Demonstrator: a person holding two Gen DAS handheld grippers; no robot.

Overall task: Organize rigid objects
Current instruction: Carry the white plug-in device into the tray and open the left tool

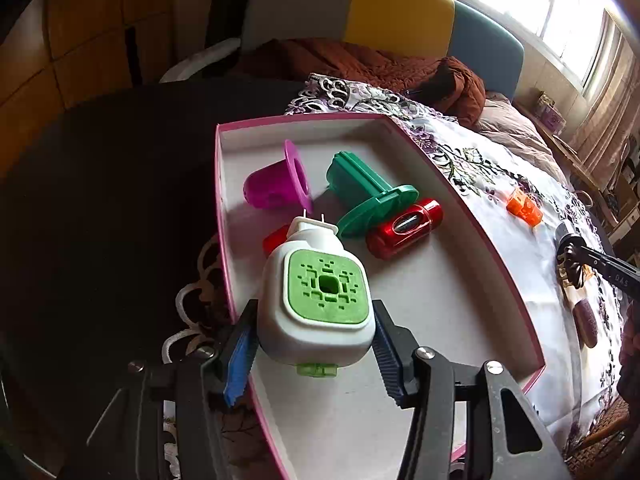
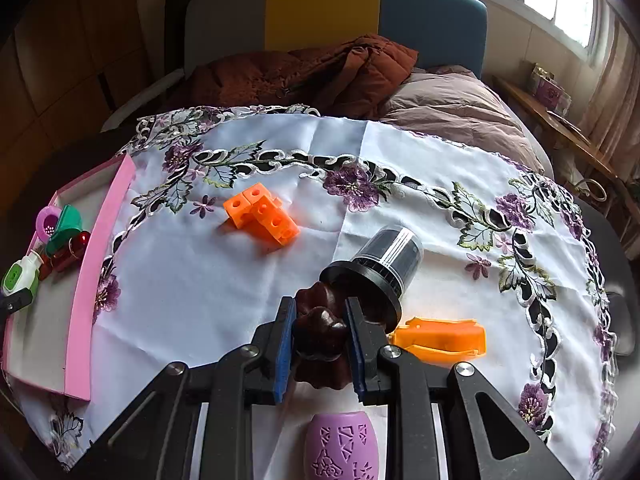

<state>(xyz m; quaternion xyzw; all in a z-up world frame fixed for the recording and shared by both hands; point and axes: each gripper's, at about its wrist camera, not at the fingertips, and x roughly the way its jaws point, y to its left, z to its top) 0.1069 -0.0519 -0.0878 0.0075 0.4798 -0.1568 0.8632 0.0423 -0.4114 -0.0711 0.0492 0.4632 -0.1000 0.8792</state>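
A: Where are the two grippers now?

B: The left gripper (image 1: 316, 344) is partly open around a white plug-in device with a green face (image 1: 316, 300), its pads pressing the device's two sides. It holds it over the near corner of the pink-rimmed tray (image 1: 500, 248), prongs pointing away.

A: What is already in the tray?

B: A magenta cup (image 1: 276, 184) on its side, a green flanged piece (image 1: 368, 196) and a red cylinder (image 1: 404, 228), grouped near the middle. The floor nearest the gripper looks bare.

A: And the right gripper?

B: The right gripper (image 2: 318, 344) is closed narrowly on a dark brown lumpy object (image 2: 320, 328), low over the floral tablecloth (image 2: 200, 280). Just beyond it lies a black cylinder (image 2: 384, 264) on its side. An orange clip-like piece (image 2: 440, 340) sits just right of the jaws, an orange block (image 2: 260, 216) further off, and a purple patterned object (image 2: 340, 444) directly beneath.

A: How should the device be placed well?

B: Probably by lowering it onto the bare patch, clear of the red cylinder, and opening the jaws only once it rests flat, so it does not tip onto its prongs.
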